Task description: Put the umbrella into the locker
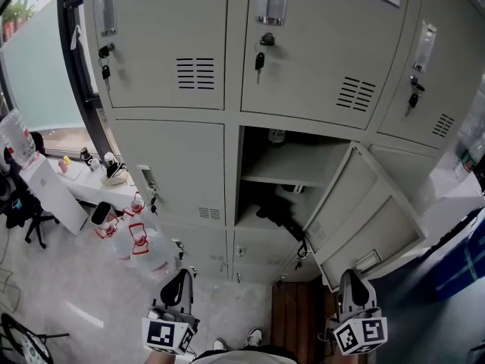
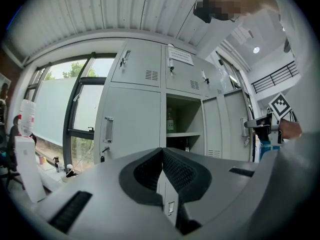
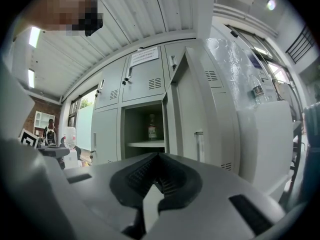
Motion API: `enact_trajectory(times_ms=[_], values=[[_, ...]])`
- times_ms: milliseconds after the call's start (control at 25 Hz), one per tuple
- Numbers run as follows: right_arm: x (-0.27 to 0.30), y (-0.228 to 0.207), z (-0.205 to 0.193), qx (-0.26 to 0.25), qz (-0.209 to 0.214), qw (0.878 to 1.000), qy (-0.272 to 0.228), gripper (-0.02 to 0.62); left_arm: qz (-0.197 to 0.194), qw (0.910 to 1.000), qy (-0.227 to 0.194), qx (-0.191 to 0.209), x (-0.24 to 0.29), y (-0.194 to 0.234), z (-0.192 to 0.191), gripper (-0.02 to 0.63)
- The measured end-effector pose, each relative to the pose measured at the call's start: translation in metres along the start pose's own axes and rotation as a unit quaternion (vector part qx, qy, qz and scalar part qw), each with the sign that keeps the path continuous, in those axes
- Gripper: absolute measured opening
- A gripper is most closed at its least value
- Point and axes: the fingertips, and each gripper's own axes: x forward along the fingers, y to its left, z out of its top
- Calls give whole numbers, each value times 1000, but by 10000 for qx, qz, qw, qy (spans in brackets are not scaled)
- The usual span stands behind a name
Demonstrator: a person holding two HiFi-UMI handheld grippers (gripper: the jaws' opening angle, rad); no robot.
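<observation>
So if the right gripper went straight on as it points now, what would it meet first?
Most likely the open locker door, whose near edge stands just above the right gripper. Depth is unclear; slightly left, it would enter the compartment.

The head view looks steeply down from above on a bank of grey lockers [image 1: 163,139] standing near, the open locker [image 1: 292,177] about centre. Both gripper views look level at the same bank from lower down: the left gripper view from its left, the right gripper view beside the open door [image 3: 195,114]. All three share the open locker and its bottle [image 3: 152,127].
</observation>
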Motion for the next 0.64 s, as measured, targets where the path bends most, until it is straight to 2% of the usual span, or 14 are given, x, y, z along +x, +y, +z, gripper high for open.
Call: enact_trajectory(times_ms=[640], values=[[-10, 10, 3, -71, 18, 10000, 6, 17, -95, 9999, -24, -25, -6, -3, -1, 23]])
